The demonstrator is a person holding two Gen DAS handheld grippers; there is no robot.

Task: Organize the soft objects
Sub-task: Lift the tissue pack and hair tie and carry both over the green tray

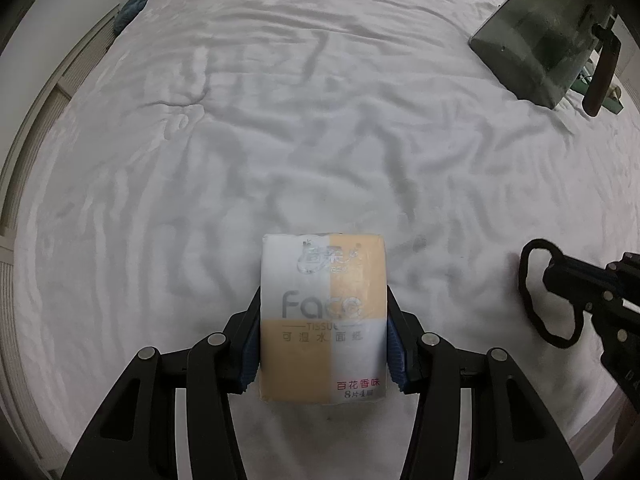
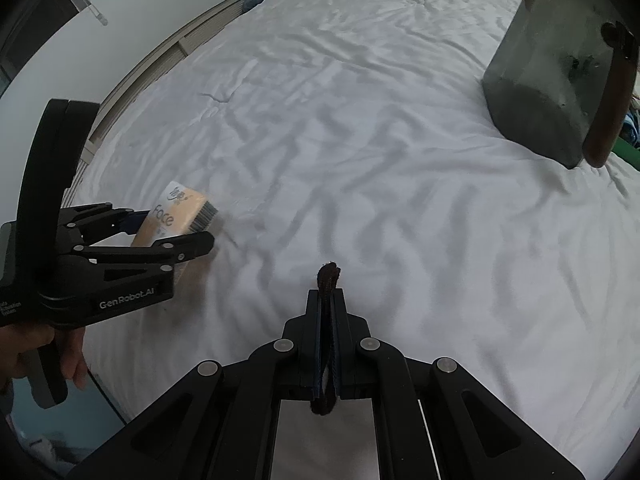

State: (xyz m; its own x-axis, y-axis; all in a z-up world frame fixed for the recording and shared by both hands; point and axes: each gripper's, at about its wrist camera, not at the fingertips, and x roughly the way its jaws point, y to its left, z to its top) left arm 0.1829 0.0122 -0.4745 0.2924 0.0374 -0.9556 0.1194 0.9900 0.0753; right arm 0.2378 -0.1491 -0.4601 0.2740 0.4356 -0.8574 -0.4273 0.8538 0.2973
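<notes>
Clamping an orange-and-white plastic tissue pack (image 1: 323, 316), the left gripper (image 1: 323, 344) sits farther from the grey felt basket (image 1: 536, 40) than the right gripper (image 2: 329, 344), pinched on a dark fuzzy hair loop (image 2: 329, 276).

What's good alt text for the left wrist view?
The left gripper clamps a Face tissue pack above a wrinkled white bedsheet. At right, the right gripper holds a dark hair tie; a dark storage box sits at the far right.

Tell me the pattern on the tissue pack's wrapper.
Four alternating white and pale-orange quarters with grey lettering on the tissue pack, clearest in the left wrist view.
</notes>
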